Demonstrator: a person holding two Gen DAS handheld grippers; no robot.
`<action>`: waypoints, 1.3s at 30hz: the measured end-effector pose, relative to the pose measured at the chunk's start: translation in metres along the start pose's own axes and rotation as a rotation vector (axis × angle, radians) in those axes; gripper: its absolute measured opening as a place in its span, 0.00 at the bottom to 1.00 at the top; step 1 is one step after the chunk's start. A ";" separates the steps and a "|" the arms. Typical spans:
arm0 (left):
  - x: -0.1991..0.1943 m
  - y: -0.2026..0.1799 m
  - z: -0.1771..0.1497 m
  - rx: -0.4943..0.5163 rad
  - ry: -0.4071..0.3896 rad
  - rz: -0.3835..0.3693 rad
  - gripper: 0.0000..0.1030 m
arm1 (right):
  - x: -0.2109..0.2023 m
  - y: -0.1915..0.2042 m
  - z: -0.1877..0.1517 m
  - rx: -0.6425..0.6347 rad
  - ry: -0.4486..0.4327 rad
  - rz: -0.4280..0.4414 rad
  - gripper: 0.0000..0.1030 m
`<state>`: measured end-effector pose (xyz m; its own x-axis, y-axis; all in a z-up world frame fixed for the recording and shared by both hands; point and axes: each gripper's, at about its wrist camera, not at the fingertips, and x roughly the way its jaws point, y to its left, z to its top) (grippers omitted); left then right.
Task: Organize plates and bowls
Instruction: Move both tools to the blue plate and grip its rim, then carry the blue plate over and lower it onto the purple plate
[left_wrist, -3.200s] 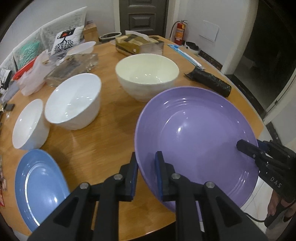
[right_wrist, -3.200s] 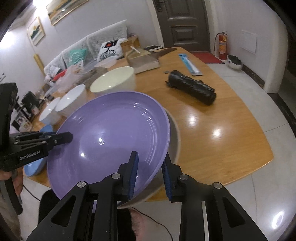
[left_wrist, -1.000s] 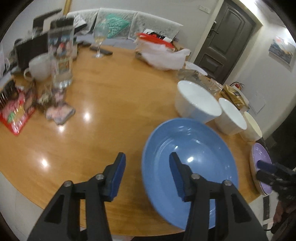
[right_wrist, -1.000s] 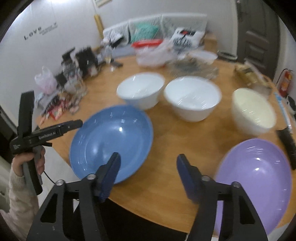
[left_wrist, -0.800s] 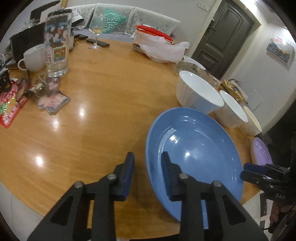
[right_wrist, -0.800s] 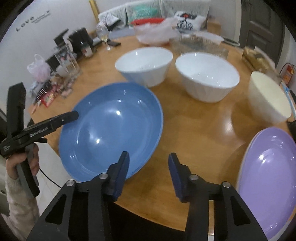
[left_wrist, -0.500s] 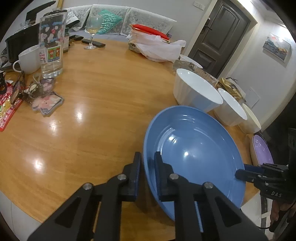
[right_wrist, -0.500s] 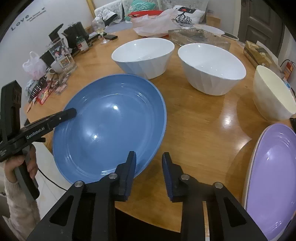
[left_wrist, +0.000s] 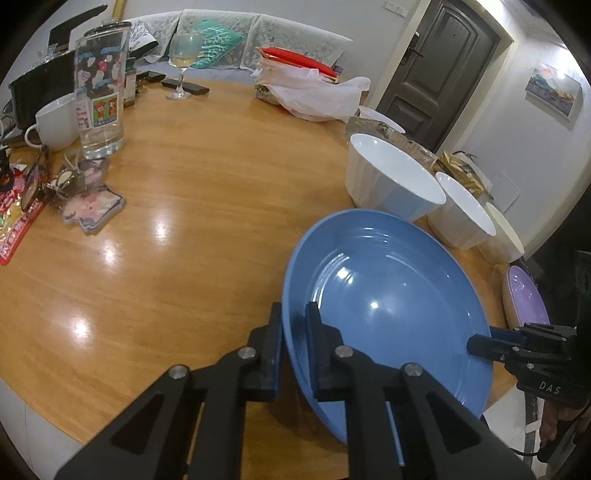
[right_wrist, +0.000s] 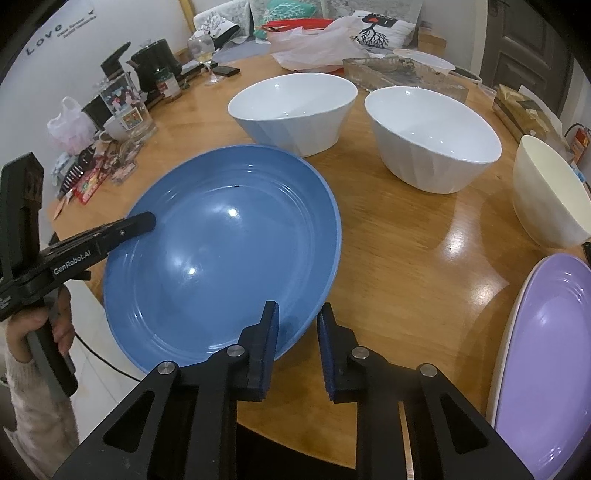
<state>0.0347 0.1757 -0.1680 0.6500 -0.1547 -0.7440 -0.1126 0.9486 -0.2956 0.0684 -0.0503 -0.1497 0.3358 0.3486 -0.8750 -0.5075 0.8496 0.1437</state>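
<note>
Left wrist view
Left gripper: clamped on the near-left rim of the blue plate, one finger under, one on top.
Blue plate: on the wooden table at its near right edge, near side apparently lifted; nothing in it.
Bowls: white bowl just beyond the plate, second white bowl to its right, cream bowl further right, partly hidden behind the second; interiors mostly out of sight.
Purple plate: far right, seen edge-on, cut off by the right gripper.
Right gripper: at the plate's right rim; grip hard to make out from here.
Left side: tall glass, apparently empty, beside a white mug; wine glass further back holding pale liquid.

Right wrist view
Right gripper: narrowly parted, straddling the blue plate's near-right rim; contact with the pads not certain.
Left gripper: tip on the plate's left rim, lower finger hidden beneath.
Bowls: two white ones beyond the plate, both empty; cream one at right, inside hidden.
Purple plate: near right, cut off by the frame, resting on something pale showing only as an edge.
Glass tray: far side, contents unclear.
</note>
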 end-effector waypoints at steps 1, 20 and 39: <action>0.000 -0.001 0.000 0.005 0.002 0.004 0.09 | 0.000 0.000 0.000 -0.003 -0.002 -0.005 0.15; -0.024 -0.050 0.004 0.077 -0.022 -0.028 0.09 | -0.038 -0.026 -0.022 0.052 -0.069 -0.004 0.15; -0.031 -0.169 0.016 0.230 -0.039 -0.066 0.10 | -0.113 -0.105 -0.063 0.175 -0.233 -0.062 0.15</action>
<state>0.0458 0.0251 -0.0853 0.6797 -0.2118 -0.7022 0.1021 0.9754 -0.1954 0.0338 -0.2042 -0.0951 0.5454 0.3588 -0.7575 -0.3429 0.9202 0.1889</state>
